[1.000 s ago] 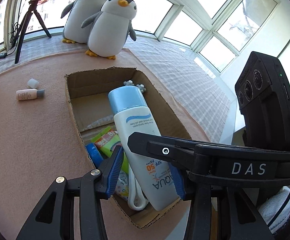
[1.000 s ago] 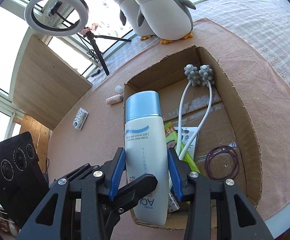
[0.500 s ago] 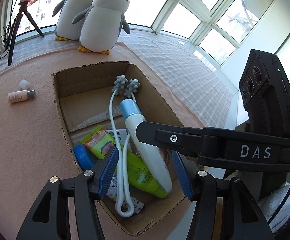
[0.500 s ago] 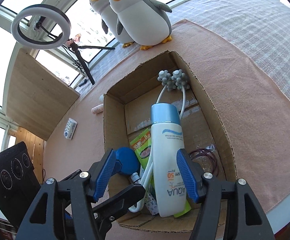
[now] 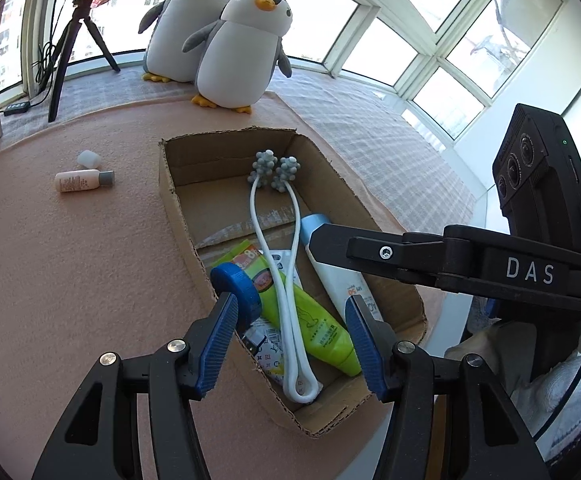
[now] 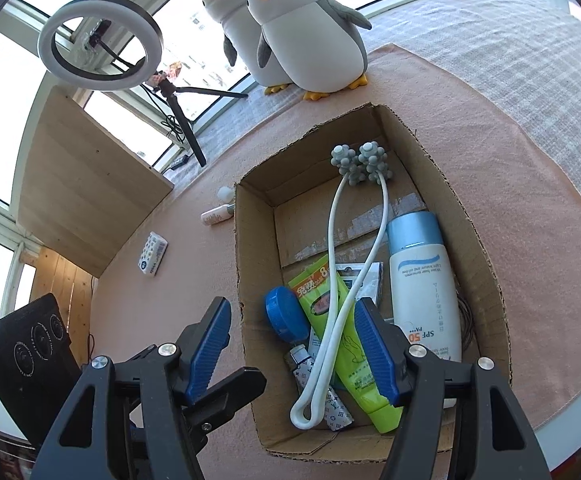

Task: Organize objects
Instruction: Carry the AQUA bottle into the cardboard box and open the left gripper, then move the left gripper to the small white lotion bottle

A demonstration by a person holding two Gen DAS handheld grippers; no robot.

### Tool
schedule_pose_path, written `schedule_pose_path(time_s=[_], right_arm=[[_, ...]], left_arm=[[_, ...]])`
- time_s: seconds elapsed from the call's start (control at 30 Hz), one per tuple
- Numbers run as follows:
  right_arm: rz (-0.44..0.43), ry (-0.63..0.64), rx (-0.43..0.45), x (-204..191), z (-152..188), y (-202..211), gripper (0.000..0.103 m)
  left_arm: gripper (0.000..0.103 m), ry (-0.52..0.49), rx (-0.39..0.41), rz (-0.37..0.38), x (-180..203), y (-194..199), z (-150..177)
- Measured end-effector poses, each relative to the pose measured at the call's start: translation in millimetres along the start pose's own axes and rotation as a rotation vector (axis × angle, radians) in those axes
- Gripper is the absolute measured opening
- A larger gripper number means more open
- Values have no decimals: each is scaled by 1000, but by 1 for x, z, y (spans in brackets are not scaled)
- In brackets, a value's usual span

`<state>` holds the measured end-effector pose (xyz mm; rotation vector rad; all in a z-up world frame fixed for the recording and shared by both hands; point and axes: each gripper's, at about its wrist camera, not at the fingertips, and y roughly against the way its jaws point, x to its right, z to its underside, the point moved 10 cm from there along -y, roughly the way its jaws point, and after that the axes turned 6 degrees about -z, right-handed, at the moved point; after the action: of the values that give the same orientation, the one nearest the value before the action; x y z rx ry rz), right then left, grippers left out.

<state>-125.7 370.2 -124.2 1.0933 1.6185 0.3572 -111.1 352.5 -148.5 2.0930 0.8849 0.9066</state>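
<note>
Both tongs spread wide and empty above the cardboard box [image 6: 486, 264].

Left tongs [image 5: 292, 340] and right tongs [image 6: 296, 350] gaping over the box's near end. Inside, lying flat: sunscreen bottle [image 6: 424, 284] against the right wall, beside green tube [image 6: 342, 340], white massager [image 6: 354, 256] and blue-capped jar [image 6: 284, 314]. Left out on the pink worktop [image 5: 70, 280]: small pink bottle [image 5: 82, 181].

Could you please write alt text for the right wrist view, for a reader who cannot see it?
The open right gripper hovers empty over a cardboard box holding a white sunscreen bottle, a green tube, a blue-capped container and a white two-headed massager. Two plush penguins sit beyond on the pink mat.
</note>
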Motion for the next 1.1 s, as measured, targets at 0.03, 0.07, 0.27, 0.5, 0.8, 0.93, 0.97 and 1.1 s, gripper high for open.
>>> schedule_pose_path(time_s=[0.03, 0.07, 0.27, 0.5, 0.8, 0.93, 0.97, 1.1], right_arm=[[0, 4, 1, -3, 1, -1, 61], [0, 10, 1, -6, 2, -1, 61], [10, 55, 8, -26, 10, -3, 61], [34, 108, 18, -45, 19, -1, 61], [53, 101, 12, -43, 29, 5, 60], [54, 92, 7, -39, 34, 7, 60], [55, 92, 6, -38, 35, 8, 60], [56, 87, 6, -34, 38, 13, 60]], left_arm=[[60, 7, 3, -7, -6, 3, 0], [60, 14, 6, -14, -12, 6, 0], [60, 51, 18, -73, -52, 20, 0], [60, 89, 39, -155, -106, 31, -14], [60, 154, 78, -239, -172, 34, -48], [60, 161, 86, -258, -186, 27, -65], [60, 158, 83, -265, -188, 24, -69], [59, 153, 71, -285, -192, 8, -81]])
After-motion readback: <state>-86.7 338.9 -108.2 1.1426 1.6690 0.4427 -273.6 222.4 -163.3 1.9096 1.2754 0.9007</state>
